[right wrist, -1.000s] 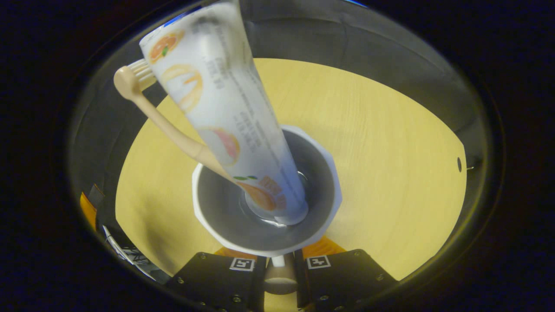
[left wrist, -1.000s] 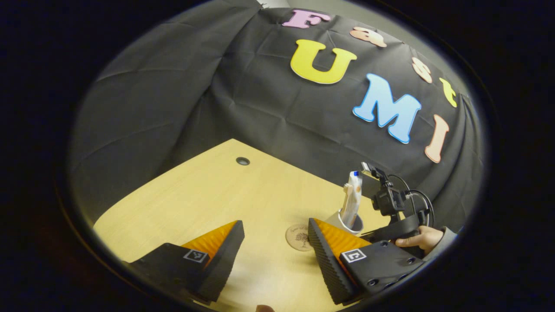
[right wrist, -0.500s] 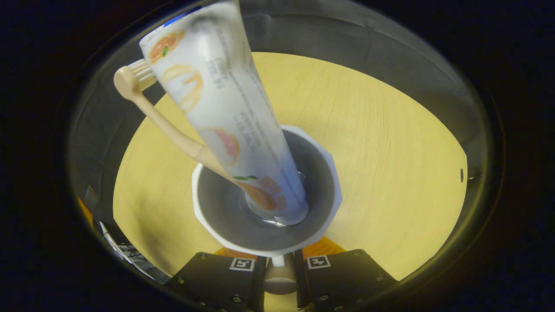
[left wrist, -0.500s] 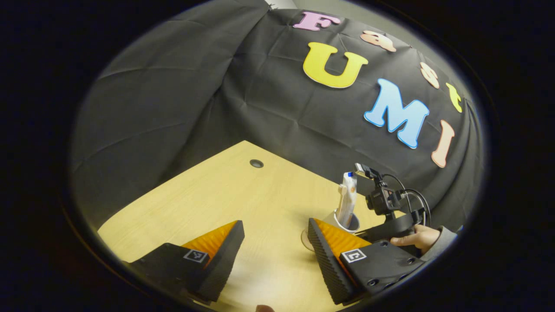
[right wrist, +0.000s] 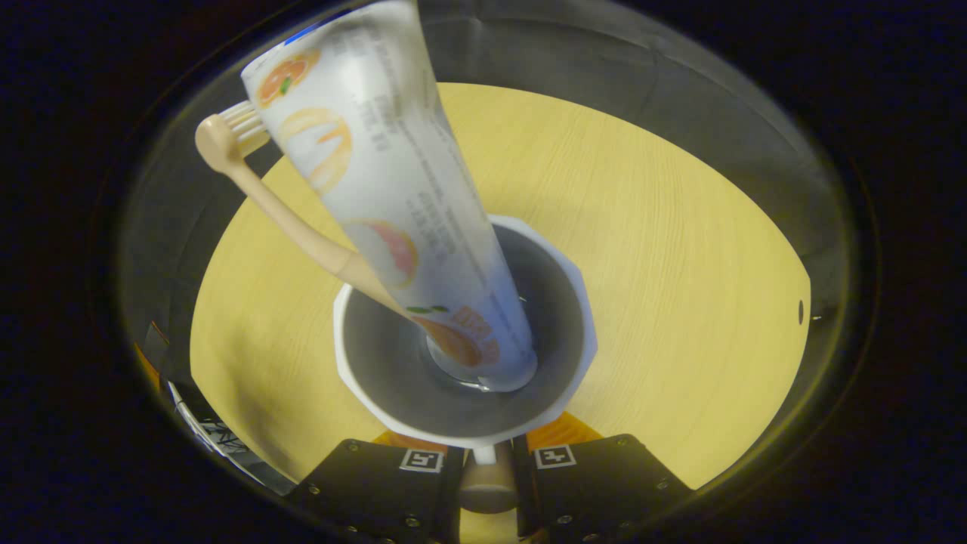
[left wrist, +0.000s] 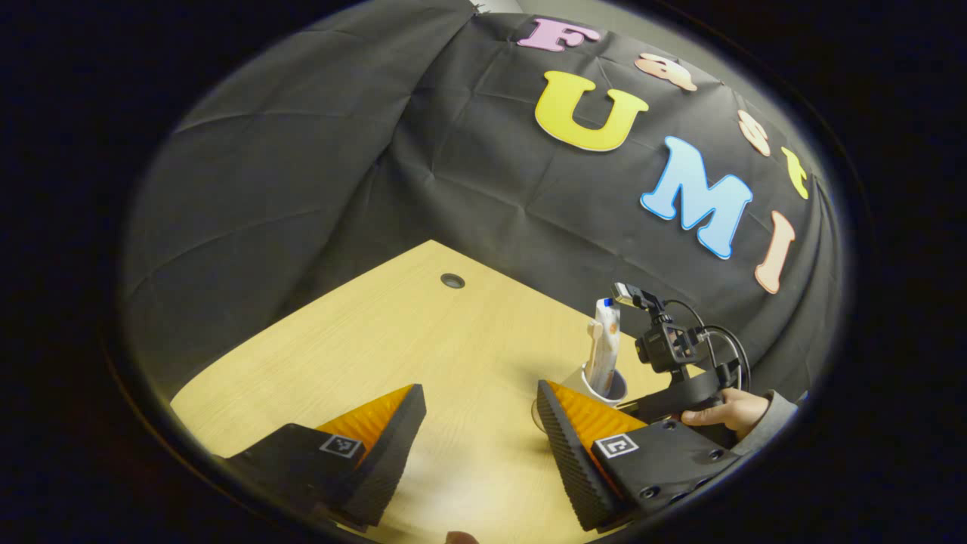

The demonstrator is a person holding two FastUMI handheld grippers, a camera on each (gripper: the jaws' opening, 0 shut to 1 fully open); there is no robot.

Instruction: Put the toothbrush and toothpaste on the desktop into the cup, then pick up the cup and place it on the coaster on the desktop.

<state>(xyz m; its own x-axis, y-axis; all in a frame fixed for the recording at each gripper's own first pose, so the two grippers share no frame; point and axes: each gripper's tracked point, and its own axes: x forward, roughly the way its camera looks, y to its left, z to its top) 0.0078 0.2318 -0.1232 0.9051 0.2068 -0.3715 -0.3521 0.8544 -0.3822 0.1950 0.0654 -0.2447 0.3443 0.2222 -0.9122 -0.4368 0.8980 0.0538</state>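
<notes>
Right gripper view: a white cup point(right wrist: 464, 344) with a grey inside is seen from above. The right gripper point(right wrist: 487, 453) has its two fingers drawn close together on a small handle-like part at the near rim of the cup, gripping it. A toothpaste tube point(right wrist: 393, 196) stands in the cup with its cap end on the bottom and its flat end leaning up and away toward the upper left. A toothbrush point(right wrist: 283, 215) stands beside the tube in the same cup, its handle touching the tube low down and its bristled head at the upper left, just beside the tube's flat end. The pale wooden worktop point(right wrist: 680, 264) lies beneath the cup; whether the cup's base touches it cannot be told from this view.

Left gripper view: the left gripper point(left wrist: 483, 431) is held above the worktop point(left wrist: 363, 355) with its fingers spread wide apart and nothing between them. Beyond its right-hand finger, the cup point(left wrist: 604, 385) shows with the toothpaste tube point(left wrist: 604, 347) upright in it. A hand point(left wrist: 725, 412) with a grey sleeve holds the right gripper point(left wrist: 665, 400) beside the cup. A pale round edge point(left wrist: 535, 412) shows just beside that finger, partly hidden; it cannot be identified. A small round hole point(left wrist: 452, 280) is set in the worktop near the far corner.
</notes>
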